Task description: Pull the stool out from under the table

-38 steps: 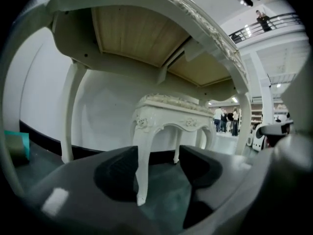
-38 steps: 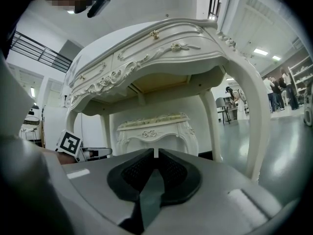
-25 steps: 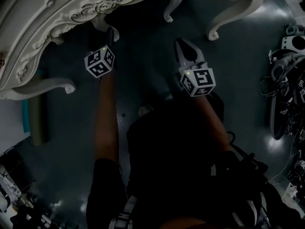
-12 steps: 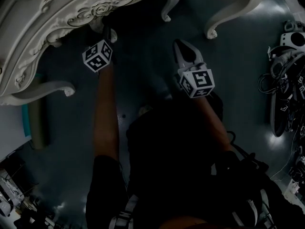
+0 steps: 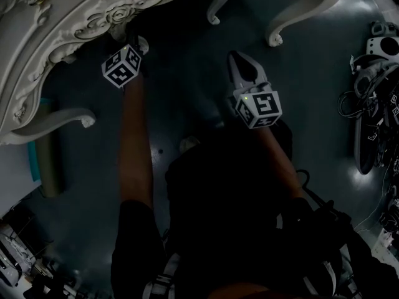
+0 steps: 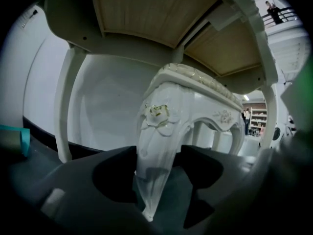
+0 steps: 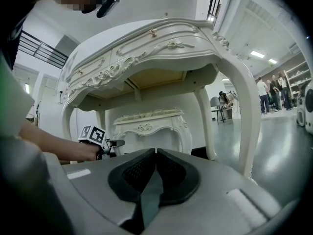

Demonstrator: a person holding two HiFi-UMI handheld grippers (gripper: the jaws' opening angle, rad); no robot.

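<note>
Stool: stands on the floor under the table, between the table's legs, as the right gripper view shows. In the head view the tabletop hides it. The stool is white, with carved flower ornaments on its apron and at the top of each leg.

Left gripper: reaches in under the table edge, pointing nearly level. In the head view only its cube and the forearm behind it show clearly; the fingers sit in the shadow below the carved rim. In the left gripper view the fingers are spread wide and have just been closing. A curved stool leg stands between them, its tapered foot low in the gap. The upper part of the leg fills most of the gap, while space shows on both sides of the foot. No firm press on the leg can be seen.

Right gripper: hangs over the bare floor, in front of the table and well apart from the stool. Its fingers are clenched together with nothing between them. It points toward the table, and its view takes in the left gripper's cube just beside the stool's left side.

Loose gear and cables lie on the floor at the right edge of the head view
</note>
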